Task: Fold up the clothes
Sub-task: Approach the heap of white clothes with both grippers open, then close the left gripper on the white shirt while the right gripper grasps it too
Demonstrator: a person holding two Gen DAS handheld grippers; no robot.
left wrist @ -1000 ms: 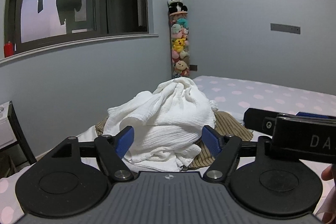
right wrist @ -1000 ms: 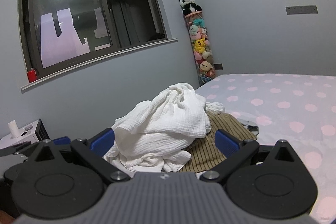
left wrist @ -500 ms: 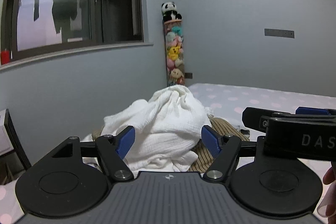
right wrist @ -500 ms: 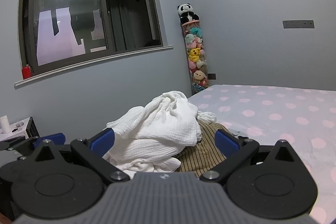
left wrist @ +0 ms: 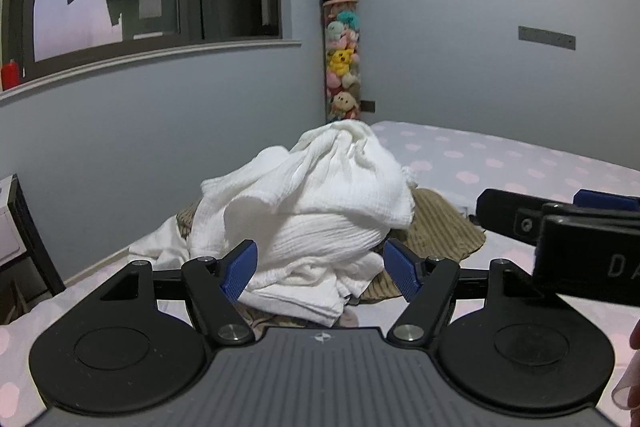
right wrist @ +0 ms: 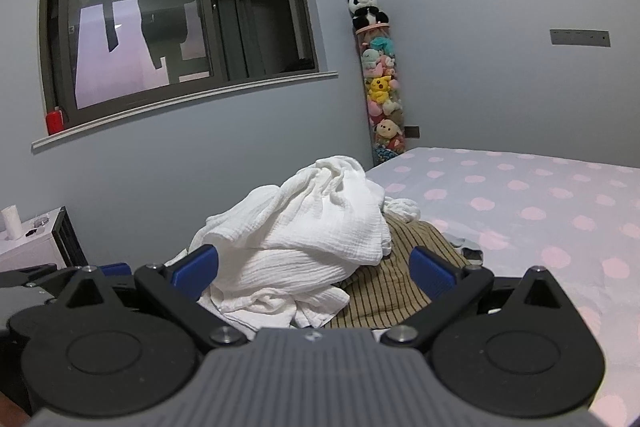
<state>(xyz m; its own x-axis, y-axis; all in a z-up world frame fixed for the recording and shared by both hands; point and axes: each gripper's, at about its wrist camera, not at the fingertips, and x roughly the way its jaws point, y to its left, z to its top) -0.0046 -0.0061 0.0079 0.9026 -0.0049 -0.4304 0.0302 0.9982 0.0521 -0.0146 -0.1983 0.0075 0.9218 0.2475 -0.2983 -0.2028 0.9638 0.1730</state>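
A heap of crumpled white crinkle-cloth garments [left wrist: 320, 203] lies on the bed, on top of a brown striped garment [left wrist: 440, 227]. My left gripper [left wrist: 320, 271] is open and empty, just short of the heap's near edge. In the right wrist view the same white heap [right wrist: 304, 239] and the striped garment [right wrist: 384, 287] lie straight ahead. My right gripper [right wrist: 314, 269] is open and empty, close in front of them. The right gripper's body also shows at the right of the left wrist view [left wrist: 560, 223].
The bed has a white sheet with pink dots [right wrist: 540, 211]. A grey wall with a window [right wrist: 180, 11] runs behind the heap. A tall tube of plush toys [right wrist: 380, 95] with a panda on top stands in the corner. A white nightstand [right wrist: 28, 247] is at the left.
Both grippers have come a little closer to the heap and tilted slightly downward. Both stay open. The clothes have not moved.
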